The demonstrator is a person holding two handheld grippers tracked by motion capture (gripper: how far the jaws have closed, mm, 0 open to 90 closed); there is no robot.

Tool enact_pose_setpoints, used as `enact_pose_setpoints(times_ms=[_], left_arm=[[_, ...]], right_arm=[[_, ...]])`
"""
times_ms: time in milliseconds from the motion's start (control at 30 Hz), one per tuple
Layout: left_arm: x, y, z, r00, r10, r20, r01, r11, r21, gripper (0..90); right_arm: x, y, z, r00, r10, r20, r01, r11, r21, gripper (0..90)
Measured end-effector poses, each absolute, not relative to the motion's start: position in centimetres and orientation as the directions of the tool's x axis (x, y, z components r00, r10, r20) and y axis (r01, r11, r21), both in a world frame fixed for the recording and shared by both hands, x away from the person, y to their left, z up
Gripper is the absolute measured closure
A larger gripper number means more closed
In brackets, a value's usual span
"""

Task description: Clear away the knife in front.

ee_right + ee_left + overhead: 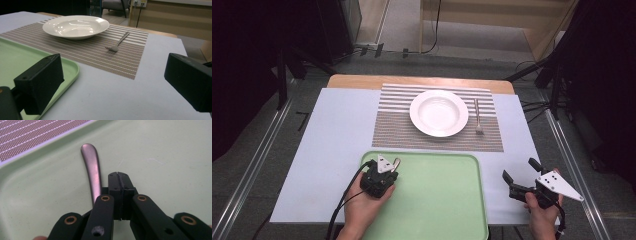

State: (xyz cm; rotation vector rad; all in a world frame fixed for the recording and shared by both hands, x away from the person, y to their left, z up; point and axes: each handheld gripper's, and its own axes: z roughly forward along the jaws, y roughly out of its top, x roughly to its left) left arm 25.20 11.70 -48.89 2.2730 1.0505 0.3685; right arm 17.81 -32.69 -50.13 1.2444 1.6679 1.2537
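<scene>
Both jaws of my left gripper [119, 176] are pinched together on the metal utensil handle [92, 167], over the green tray [447, 200] at its ten o'clock corner. My right gripper [518, 174] gapes wide at the tray's three o'clock, holding nothing.

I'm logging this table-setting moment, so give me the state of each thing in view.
left gripper: shut, over the tray, beside a metal handle; no grip visible.
right gripper: open, empty, right of the tray.
metal handle: lying flat on the tray.
tray: flat on the table.
plate: upright, empty, on the placemat.
fork: lying on the placemat, right of the plate.
placemat: spread flat.
</scene>
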Motion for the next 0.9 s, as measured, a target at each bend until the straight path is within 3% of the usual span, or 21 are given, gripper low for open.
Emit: enact_pose_setpoints(times_ms=[900], left_arm=[[25.5, 16.6, -49.0, 0.577, 0.817, -0.001, 0.638, -0.45, 0.625, 89.8]], right_arm=[[17.9, -32.5, -50.2, -0.299, 0.954, 0.011, 0.285, 0.079, 0.955, 1.0]])
